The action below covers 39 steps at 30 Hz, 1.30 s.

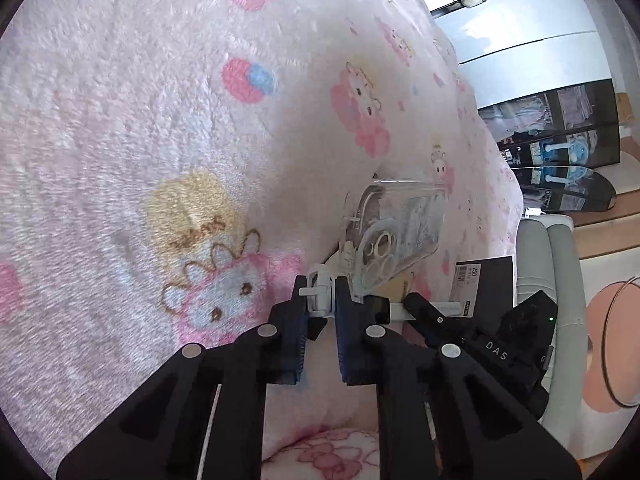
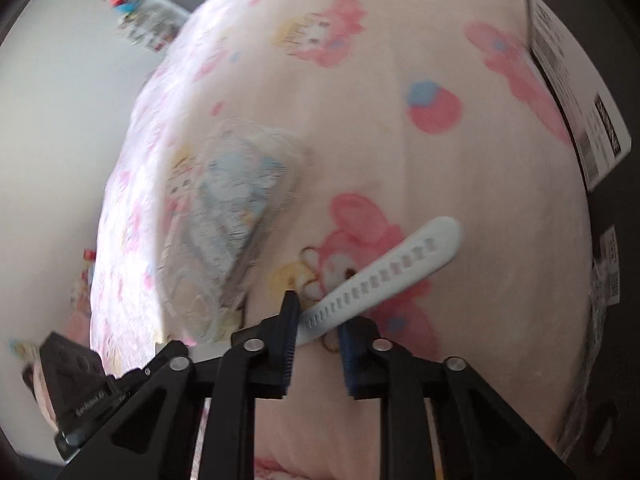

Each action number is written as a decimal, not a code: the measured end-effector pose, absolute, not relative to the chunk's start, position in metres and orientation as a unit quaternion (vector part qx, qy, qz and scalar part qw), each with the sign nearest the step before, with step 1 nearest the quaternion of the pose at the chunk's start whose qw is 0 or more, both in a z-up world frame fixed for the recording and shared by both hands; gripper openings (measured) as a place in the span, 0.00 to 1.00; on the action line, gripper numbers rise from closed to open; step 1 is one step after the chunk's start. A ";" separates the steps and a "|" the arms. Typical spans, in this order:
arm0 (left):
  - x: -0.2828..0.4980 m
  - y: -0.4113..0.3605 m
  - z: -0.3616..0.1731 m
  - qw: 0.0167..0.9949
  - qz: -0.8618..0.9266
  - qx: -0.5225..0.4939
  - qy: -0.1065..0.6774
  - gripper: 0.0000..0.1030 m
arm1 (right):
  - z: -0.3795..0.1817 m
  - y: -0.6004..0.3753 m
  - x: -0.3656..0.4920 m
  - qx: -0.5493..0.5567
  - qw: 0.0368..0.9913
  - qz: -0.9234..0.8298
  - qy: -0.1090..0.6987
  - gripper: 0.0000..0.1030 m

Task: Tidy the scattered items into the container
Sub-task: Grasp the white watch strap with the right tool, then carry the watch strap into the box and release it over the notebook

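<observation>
Item in hand: white watch strap point(image 2: 380, 276), a perforated band. One end sits between the jaws of the right gripper point(image 2: 318, 322); the buckle end point(image 1: 320, 294) sits between the jaws of the left gripper point(image 1: 322, 300).
Left jaws: nearly closed, pinching the buckle end with only its width between them.
Right jaws: partly open around the strap. It touches the left finger; whether the other finger also touches it cannot be told, so a firm grip is not confirmed.
Location of strap: just above the pink cartoon-print blanket point(image 1: 160, 120); the free tip points away from the right gripper over a printed character.
Handling, strap: judged light, soft and bendable. It will droop from a single hold and may twist. Rubbery skin should resist slipping. The best hold is across the flat width near the buckle, where it is stiffest.
Other item: clear phone case point(image 1: 394, 232), lying on the blanket just beyond the left gripper, blurred in the right wrist view.
Handling, case: judged light, thin-walled and glossy, so slippery. Pinch one side wall at the rim, not the camera cut-out.
Container: a black box with a barcode label point(image 1: 484, 284) lies beside the case; whether it is the container cannot be told.
Risk: strap sagging and catching the container's edge on release.
</observation>
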<state>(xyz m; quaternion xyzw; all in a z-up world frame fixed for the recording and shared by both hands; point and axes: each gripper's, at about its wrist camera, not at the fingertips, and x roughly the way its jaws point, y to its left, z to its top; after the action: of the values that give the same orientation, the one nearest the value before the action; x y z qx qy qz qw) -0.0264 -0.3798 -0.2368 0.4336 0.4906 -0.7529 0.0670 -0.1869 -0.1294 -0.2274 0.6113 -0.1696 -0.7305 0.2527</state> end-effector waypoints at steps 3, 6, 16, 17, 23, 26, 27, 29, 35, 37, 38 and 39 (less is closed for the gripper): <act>-0.022 -0.378 -0.230 0.066 -0.762 0.434 0.476 0.10 | -0.218 -0.133 -0.178 0.609 0.277 -0.725 -0.166 0.08; -0.023 -0.379 -0.233 0.068 -0.762 0.439 0.471 0.11 | -0.215 -0.141 -0.175 0.606 0.277 -0.732 -0.143 0.09; -0.040 -0.386 -0.260 0.054 -0.728 0.442 0.521 0.18 | -0.224 -0.142 -0.185 0.618 0.274 -0.726 -0.125 0.08; -0.039 -0.383 -0.255 0.053 -0.733 0.438 0.518 0.14 | -0.221 -0.143 -0.184 0.615 0.276 -0.728 -0.120 0.07; -0.032 -0.364 -0.223 0.048 -0.762 0.434 0.479 0.13 | -0.184 -0.146 -0.169 0.580 0.303 -0.750 -0.100 0.03; -0.026 -0.354 -0.203 0.040 -0.778 0.426 0.460 0.09 | -0.164 -0.148 -0.167 0.562 0.309 -0.761 -0.094 0.03; -0.024 -0.350 -0.196 0.037 -0.784 0.423 0.453 0.09 | -0.157 -0.145 -0.165 0.559 0.313 -0.762 -0.097 0.03; -0.022 -0.340 -0.180 0.035 -0.795 0.415 0.440 0.09 | -0.144 -0.140 -0.160 0.552 0.322 -0.762 -0.103 0.03; -0.012 -0.323 -0.162 0.040 -0.804 0.415 0.423 0.09 | -0.124 -0.122 -0.155 0.533 0.328 -0.773 -0.102 0.03; -0.005 -0.317 -0.159 0.045 -0.804 0.412 0.427 0.09 | -0.124 -0.098 -0.143 0.531 0.330 -0.773 -0.106 0.03; 0.000 -0.317 -0.156 0.043 -0.804 0.409 0.429 0.09 | -0.122 -0.094 -0.140 0.532 0.330 -0.772 -0.106 0.03; 0.004 -0.314 -0.152 0.047 -0.805 0.409 0.428 0.09 | -0.124 -0.081 -0.131 0.532 0.335 -0.770 -0.105 0.03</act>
<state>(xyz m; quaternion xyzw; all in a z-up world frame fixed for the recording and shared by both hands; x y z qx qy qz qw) 0.0036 -0.3145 -0.1522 0.4090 0.4280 -0.8046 0.0474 -0.1306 -0.0814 -0.1240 0.5324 -0.1050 -0.7701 0.3353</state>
